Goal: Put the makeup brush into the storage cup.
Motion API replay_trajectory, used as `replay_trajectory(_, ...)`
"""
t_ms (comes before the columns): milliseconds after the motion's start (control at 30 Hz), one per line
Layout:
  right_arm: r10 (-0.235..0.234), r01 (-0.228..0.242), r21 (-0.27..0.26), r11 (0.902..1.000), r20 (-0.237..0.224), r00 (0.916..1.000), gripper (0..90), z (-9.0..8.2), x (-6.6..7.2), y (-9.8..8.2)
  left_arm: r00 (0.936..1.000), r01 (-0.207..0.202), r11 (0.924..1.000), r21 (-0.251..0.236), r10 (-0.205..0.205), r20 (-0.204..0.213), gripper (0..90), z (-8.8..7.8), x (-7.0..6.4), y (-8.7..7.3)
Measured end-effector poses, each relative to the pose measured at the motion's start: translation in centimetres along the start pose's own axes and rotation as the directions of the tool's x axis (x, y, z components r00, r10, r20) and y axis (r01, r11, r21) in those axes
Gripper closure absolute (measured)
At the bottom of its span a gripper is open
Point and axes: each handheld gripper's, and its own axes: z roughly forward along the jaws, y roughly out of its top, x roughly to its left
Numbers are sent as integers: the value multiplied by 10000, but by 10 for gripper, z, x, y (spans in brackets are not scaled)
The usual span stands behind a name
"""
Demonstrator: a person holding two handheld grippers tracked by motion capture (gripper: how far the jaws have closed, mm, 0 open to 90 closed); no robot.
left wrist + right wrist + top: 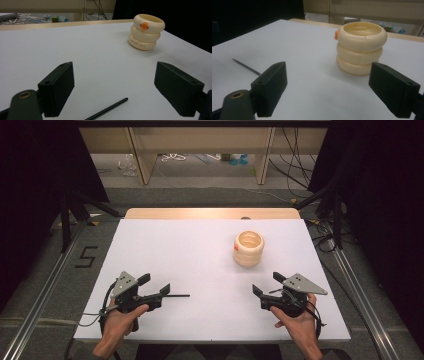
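Left hand-held gripper [113, 90], jaws apart and empty: its view shows the orange mark on the cream ringed pot [146, 31] ahead, right. Right hand-held gripper [328, 91], likewise apart: pot close ahead, thin black rod [246, 66] lying left on the tabletop [200, 255], path unobstructed.

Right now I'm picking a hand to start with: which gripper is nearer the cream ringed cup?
Right. The right gripper sits just below the cream ringed cup; the left gripper is far across the table to its left.
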Motion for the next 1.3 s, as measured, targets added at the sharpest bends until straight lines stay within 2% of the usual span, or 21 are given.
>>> replay_trajectory(167,55,-53,180,9998,-102,9999,162,1,0,-1,9997,-216,9996,163,214,138,159,3,0,1)
replay_trajectory(300,-54,56,143,9999,-139,9999,166,1,0,0,9970,-734,9966,381,723,287,159,5,-5,2)
replay_trajectory(367,-58,60,159,9999,-145,9999,167,1,1,-1,9964,-800,9960,397,788,308,160,5,-5,2)
replay_trajectory(400,-58,58,12,10000,-181,9998,177,2,0,-1,9958,-862,9947,559,842,369,160,7,-4,5)
replay_trajectory(533,-28,36,234,9997,-359,9994,197,2,-1,-1,9944,-1031,9916,785,1010,300,160,10,0,11)
replay_trajectory(600,-3,13,254,9997,-410,9992,194,2,-1,-1,9902,-1384,9868,844,1364,283,167,12,4,15)
replay_trajectory(733,-52,67,417,9991,-371,9993,193,3,0,-1,9892,-1457,9817,1227,1424,351,174,19,9,18)
replay_trajectory(833,-94,110,422,9991,-388,9992,190,3,-1,-1,9814,-1918,9682,1604,1875,414,176,23,8,21)
replay_trajectory(867,-39,57,496,9988,-358,9994,185,3,-1,-1,9732,-2299,9536,1944,2245,499,187,27,10,23)
replay_trajectory(933,-70,89,526,9986,-359,9993,185,3,-1,-1,9731,-2305,9503,2092,2241,542,182,29,10,23)
replay_trajectory(967,-95,113,537,9985,-334,9994,185,3,-1,-1,9718,-2353,9454,2256,2259,670,182,31,10,23)
replay_trajectory(1000,-104,127,464,9988,-486,9988,185,4,0,-1,9617,-2740,9243,2657,2628,776,181,33,11,24)
replay_trajectory(1033,-104,127,464,9988,-486,9988,185,4,0,-1,9617,-2740,9243,2657,2628,776,181,33,11,24)
replay_trajectory(1067,-396,412,334,9986,-452,9982,185,5,-1,-1,9573,-2889,9192,2677,2738,931,181,35,12,23)
replay_trajectory(1100,-396,412,334,9986,-452,9982,185,5,-1,-1,9565,-2914,9117,2898,2724,1046,181,36,12,24)
replay_trajectory(1133,-507,520,263,9983,-463,9976,185,6,-2,-1,9547,-2972,9101,2886,2790,1035,181,38,12,23)
replay_trajectory(1167,-466,483,352,9982,-481,9978,185,6,-1,-1,9433,-3319,8889,3156,3102,1182,181,41,13,24)
replay_trajectory(1200,-466,483,352,9982,-481,9978,185,6,-1,-1,9433,-3319,8889,3156,3102,1182,185,41,13,24)
replay_trajectory(1233,-466,485,355,9982,-528,9975,185,6,-1,-1,9385,-3453,8777,3323,3262,1136,185,43,14,25)
replay_trajectory(1267,-472,491,344,9982,-541,9974,185,6,-1,-1,9346,-3555,8602,3655,3315,1289,187,46,17,25)
replay_trajectory(1300,-491,509,360,9981,-509,9975,185,6,-1,-1,9321,-3622,8502,3821,3295,1503,183,47,19,26)
